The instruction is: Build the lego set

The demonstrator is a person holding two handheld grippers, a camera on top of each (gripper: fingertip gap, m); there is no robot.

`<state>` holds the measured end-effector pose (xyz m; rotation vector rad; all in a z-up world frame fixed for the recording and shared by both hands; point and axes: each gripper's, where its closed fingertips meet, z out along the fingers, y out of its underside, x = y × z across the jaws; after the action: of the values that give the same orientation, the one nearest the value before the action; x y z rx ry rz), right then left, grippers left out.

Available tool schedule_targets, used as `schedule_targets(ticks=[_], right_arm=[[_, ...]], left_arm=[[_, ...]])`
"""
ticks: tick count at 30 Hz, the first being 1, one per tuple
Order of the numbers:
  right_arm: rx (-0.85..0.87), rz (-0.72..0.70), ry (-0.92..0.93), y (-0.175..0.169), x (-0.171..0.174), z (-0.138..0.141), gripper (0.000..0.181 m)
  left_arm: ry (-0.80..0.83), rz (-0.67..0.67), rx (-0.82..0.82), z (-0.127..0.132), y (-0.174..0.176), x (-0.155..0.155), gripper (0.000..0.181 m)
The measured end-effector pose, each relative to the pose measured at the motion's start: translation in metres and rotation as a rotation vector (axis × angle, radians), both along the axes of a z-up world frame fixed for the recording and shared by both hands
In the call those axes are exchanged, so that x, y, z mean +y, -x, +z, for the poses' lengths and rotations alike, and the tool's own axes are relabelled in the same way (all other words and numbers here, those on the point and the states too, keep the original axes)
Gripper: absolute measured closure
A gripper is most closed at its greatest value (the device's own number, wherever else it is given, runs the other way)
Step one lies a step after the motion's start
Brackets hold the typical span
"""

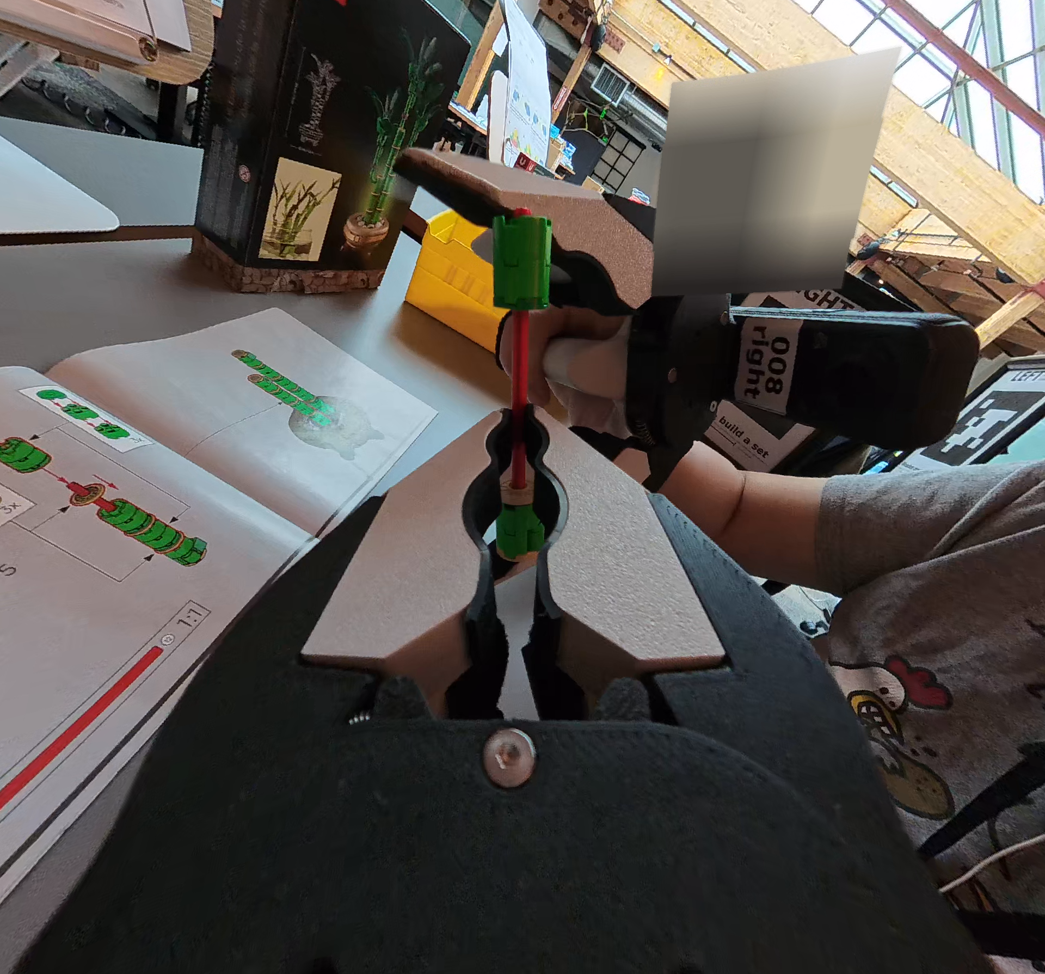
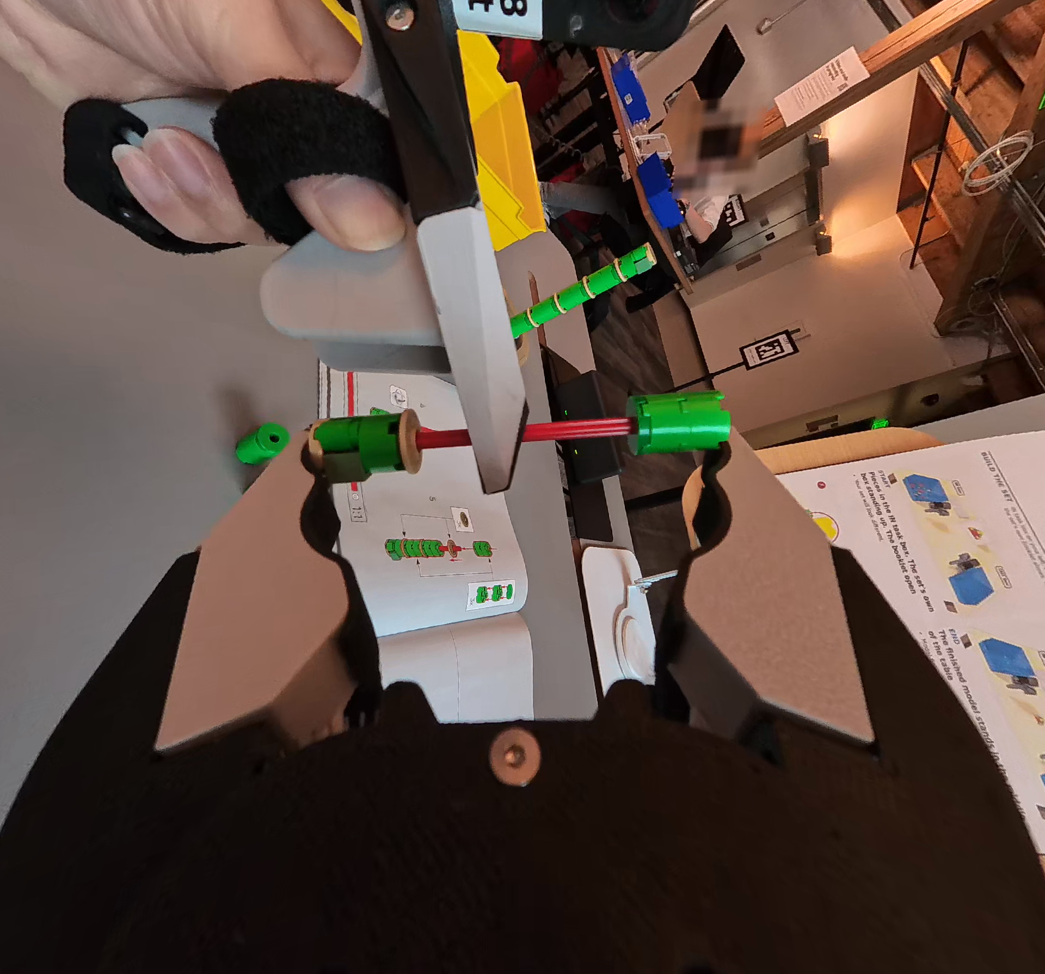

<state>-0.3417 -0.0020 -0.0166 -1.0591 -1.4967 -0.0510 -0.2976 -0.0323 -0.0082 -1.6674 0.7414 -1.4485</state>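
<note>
My left gripper [image 1: 517,421] is shut on a red axle [image 1: 520,358] and holds it above the table. A green cylinder [image 1: 521,262] sits at the axle's far end. A tan ring [image 1: 517,494] and a shorter green piece [image 1: 517,534] sit at the near end, inside the jaw hollow. In the right wrist view the axle [image 2: 582,429] lies crosswise. My right gripper [image 2: 512,455] is open, one fingertip by the short green piece [image 2: 362,446], the other just under the green cylinder [image 2: 678,423]. I cannot tell whether they touch.
The open instruction booklet [image 1: 169,494] lies on the grey table, the set's box [image 1: 316,115] stands behind it, and a yellow bin [image 1: 452,279] is beside that. A loose green round piece [image 2: 263,440] lies on the table. A finished green stalk [image 2: 582,290] stands beyond. A person's arm is at right. The tips of both grippers are at nearly the same place. The loose green round piece [image 2: 263,440] is closer to my right gripper, around 10 cm from its tips; the left tips are 15 cm off.
</note>
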Motion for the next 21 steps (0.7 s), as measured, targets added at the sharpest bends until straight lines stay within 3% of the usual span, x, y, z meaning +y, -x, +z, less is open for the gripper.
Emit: schedule_targets(ticks=[21], right_arm=[[-0.025,-0.023,0.037,-0.0006,0.0042,-0.0080,0.055]], left_arm=[[0.038,0.012,0.009,-0.0066,0.0009,0.0050,0.179]])
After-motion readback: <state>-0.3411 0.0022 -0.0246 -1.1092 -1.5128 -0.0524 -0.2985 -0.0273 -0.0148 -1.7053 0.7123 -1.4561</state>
